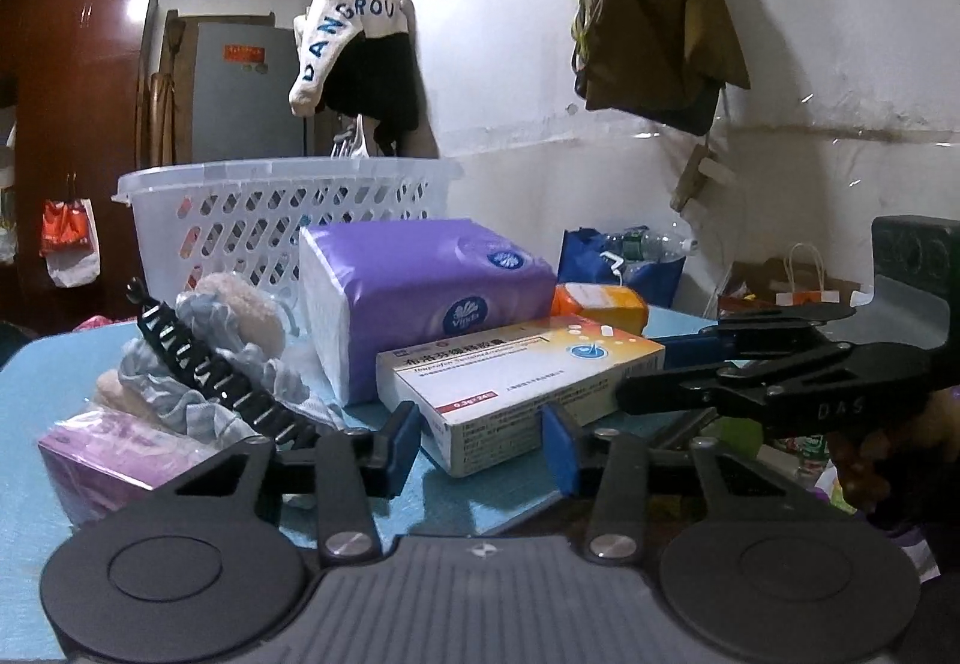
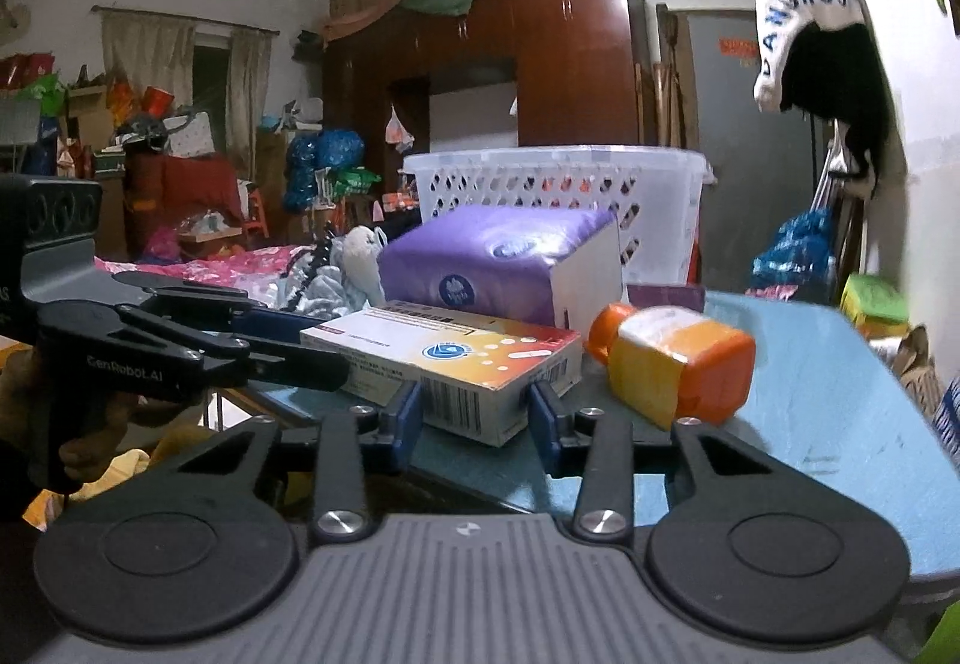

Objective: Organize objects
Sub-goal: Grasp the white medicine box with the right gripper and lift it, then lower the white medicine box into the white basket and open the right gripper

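- The medicine box (image 1: 521, 391) lies flat near the front edge of the blue surface (image 2: 834, 412), with both my tools aimed at it from different sides. I judge it to be the next thing bound for the white basket (image 1: 282, 220).
- In the left wrist view the box sits at 12 o'clock, dead ahead. My left fingers (image 1: 480, 451) stand apart, one blue pad (image 1: 403, 445) to each side of its near corner. I cannot tell whether a pad touches the card; nothing is clamped.
- In the right wrist view the same box sits at 12 o'clock between my right fingers (image 2: 475, 415). They too are spread, framing its barcode end, the pads close against it or just short.
- Each tool shows in the other's camera: my right one enters the left view from 3 o'clock, my left one enters the right view from 9 o'clock. The two seem to converge on one box, which I read as a risk of collision.
- The purple tissue pack (image 1: 420, 298) stands just behind the box at 12 o'clock, and the basket stands beyond it, open side up.
- The orange bottle (image 2: 675, 361) lies on its side at 1 o'clock in the right view, just beside the box.
- At 10 o'clock in the left view, a black hair clip (image 1: 210, 373) rests on a heap of scrunchies (image 1: 240, 328).
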### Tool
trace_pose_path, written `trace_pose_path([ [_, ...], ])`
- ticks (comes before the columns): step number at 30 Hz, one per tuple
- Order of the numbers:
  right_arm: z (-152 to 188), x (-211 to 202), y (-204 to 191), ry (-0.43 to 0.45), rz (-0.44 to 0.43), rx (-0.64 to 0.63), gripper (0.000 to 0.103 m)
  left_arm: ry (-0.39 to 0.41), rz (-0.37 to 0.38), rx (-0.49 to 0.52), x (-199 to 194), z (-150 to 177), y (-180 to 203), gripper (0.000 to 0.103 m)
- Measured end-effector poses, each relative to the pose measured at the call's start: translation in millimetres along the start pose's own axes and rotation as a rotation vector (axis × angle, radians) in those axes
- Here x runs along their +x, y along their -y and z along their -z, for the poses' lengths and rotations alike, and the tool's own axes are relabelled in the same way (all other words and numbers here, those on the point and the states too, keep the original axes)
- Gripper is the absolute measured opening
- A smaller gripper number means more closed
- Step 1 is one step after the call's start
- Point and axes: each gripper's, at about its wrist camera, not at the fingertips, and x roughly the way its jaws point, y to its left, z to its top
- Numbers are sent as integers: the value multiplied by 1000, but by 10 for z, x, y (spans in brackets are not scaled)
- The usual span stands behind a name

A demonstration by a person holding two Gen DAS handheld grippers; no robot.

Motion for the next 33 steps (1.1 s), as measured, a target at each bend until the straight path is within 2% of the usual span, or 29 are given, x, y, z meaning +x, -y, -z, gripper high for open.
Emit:
trace_pose_path([
  [8,-313,-133,-145,69,14,-57,41,91,-27,43,-257,-269,84,48],
  [13,-804,-13,-82,117,21,-104,41,167,-54,58,-267,-740,-56,48],
  [16,-1143,150,35,137,11,-111,41,185,-56,24,-173,-1078,-235,48],
  [20,-1504,532,204,101,17,-126,40,160,-75,6,119,-1419,-511,48],
  [23,-1620,860,337,60,28,-137,39,133,-117,2,442,-1569,-698,48],
  [29,-1615,1496,616,-49,68,-96,38,11,-163,-44,1111,-1696,-1070,48],
  [33,-1515,1620,631,-89,74,-61,37,-32,-191,-54,1289,-1666,-1152,48],
])
